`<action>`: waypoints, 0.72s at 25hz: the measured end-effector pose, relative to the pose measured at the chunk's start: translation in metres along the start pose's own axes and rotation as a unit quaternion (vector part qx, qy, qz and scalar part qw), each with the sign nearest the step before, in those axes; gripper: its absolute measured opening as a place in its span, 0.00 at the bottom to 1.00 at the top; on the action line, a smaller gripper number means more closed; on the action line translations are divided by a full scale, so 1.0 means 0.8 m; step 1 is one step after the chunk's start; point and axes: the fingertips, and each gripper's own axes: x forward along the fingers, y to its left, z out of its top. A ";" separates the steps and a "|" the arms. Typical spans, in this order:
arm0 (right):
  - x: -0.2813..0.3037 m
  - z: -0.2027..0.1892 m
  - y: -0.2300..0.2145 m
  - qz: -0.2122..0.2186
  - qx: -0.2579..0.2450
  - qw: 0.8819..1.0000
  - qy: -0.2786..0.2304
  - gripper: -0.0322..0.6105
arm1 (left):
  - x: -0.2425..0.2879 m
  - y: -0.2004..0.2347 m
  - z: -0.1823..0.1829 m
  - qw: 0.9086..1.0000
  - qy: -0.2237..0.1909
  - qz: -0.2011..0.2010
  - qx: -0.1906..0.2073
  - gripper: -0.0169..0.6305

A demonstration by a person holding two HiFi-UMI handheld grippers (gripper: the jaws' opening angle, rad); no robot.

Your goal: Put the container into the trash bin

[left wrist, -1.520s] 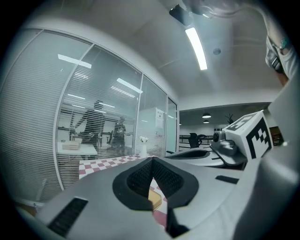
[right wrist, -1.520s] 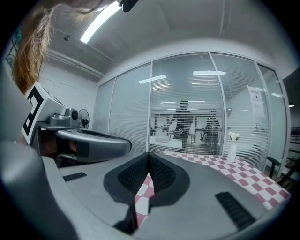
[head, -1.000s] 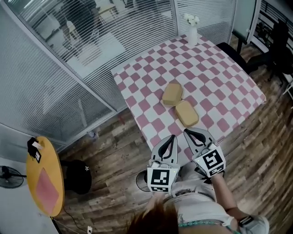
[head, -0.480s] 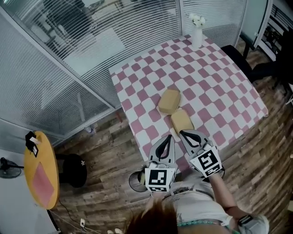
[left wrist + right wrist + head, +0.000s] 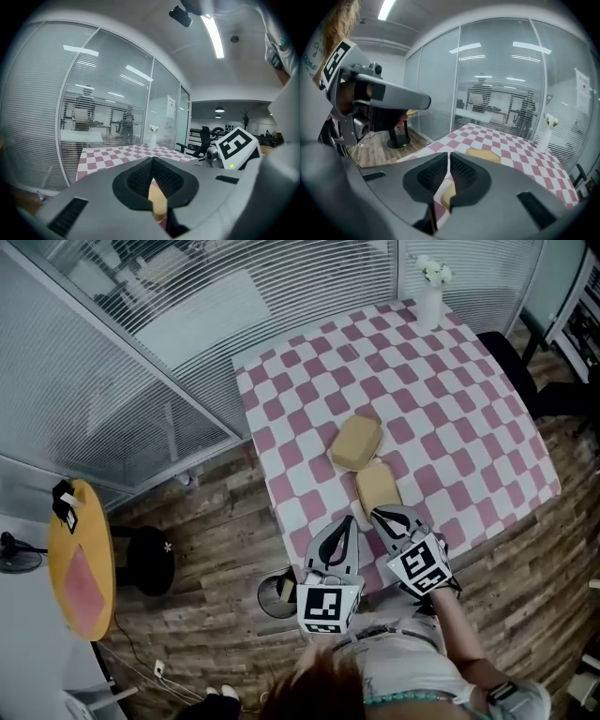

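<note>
- Head view: two tan containers are lying on the checkered table. The nearer container is sitting just ahead of the right gripper, with the farther container just beyond it. The left gripper is hovering beside the right one at the table's near edge. The trash bin is standing on the wood floor by that edge.
- Left gripper view: the jaws are pressing tip to tip, gripping nothing, and tan container is showing behind them.
- Right gripper view: the jaws are clenched to a thin slit, empty, above the nearer container.

Even indoor light; ceiling strip glares; fisheye bends edges; dark vignette corners.
</note>
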 end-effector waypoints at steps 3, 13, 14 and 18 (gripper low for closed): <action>0.017 -0.029 0.002 0.019 -0.002 0.999 0.039 0.10 | 0.002 0.007 -0.006 1.000 0.006 0.007 -0.007 0.03; 0.077 -0.140 0.019 0.071 -0.037 0.979 0.186 0.24 | 0.000 0.035 -0.035 0.999 0.029 0.036 -0.020 0.03; 0.081 -0.146 0.020 0.073 -0.040 0.977 0.195 0.24 | 0.000 0.037 -0.038 0.999 0.031 0.039 -0.022 0.03; 0.096 -0.168 0.025 0.079 -0.069 0.968 0.227 0.25 | -0.003 0.043 -0.044 0.998 0.037 0.051 -0.024 0.03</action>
